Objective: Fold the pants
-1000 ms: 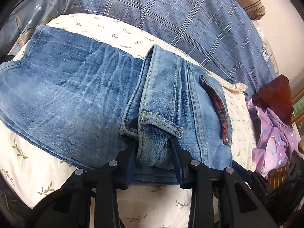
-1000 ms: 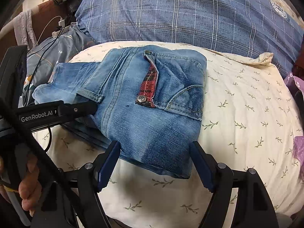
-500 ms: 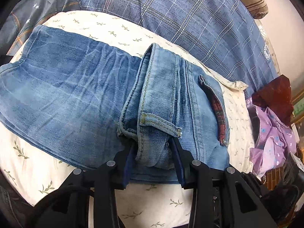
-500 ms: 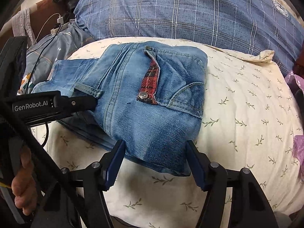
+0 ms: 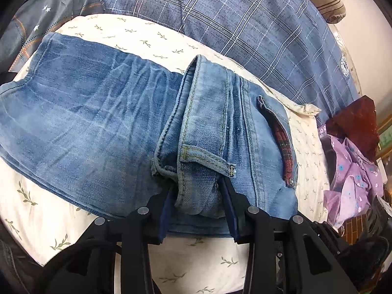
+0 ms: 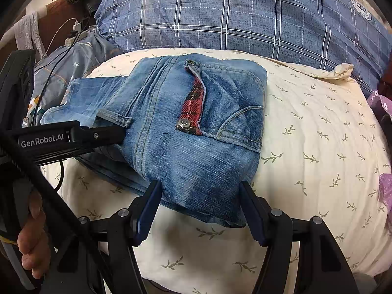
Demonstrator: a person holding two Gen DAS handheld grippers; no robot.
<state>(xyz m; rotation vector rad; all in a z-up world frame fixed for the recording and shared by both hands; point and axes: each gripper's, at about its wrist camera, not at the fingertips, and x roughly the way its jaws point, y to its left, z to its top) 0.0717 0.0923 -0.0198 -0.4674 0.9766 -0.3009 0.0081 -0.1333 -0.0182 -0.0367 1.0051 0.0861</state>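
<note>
1. The jeans [image 5: 103,132] are laid on a cream leaf-print pillow [image 6: 318,132], directly ahead of both sets of fingers, with the waistband end already folded over onto the legs.

2. The left gripper [image 5: 198,208] is seen pinching a bunched fold of denim at the waistband, just below the belt loop [image 5: 205,158]; cloth fills the gap between its pads on both sides.

3. The right gripper [image 6: 199,210] is spread, and its jaws have just been closing a little. The near corner of the folded denim lies between the fingers, but the pads are not pressed on it.

4. The long axis of the jeans is seen running crosswise to the left fingers, with the single-layer leg portion stretching away to their left side. From the right fingers, the folded stack lies ahead and slightly to the left.

5. The red plaid pocket flap [image 6: 193,105] is seen ahead of the right fingers, near the middle of the folded part.

6. The left gripper is judged the nearer one, as cloth is already held by it; a further fold would probably be carried along the long axis, toward the leg end.

7. The left gripper's side is also seen in the right wrist view, touching the denim's left edge.
</note>
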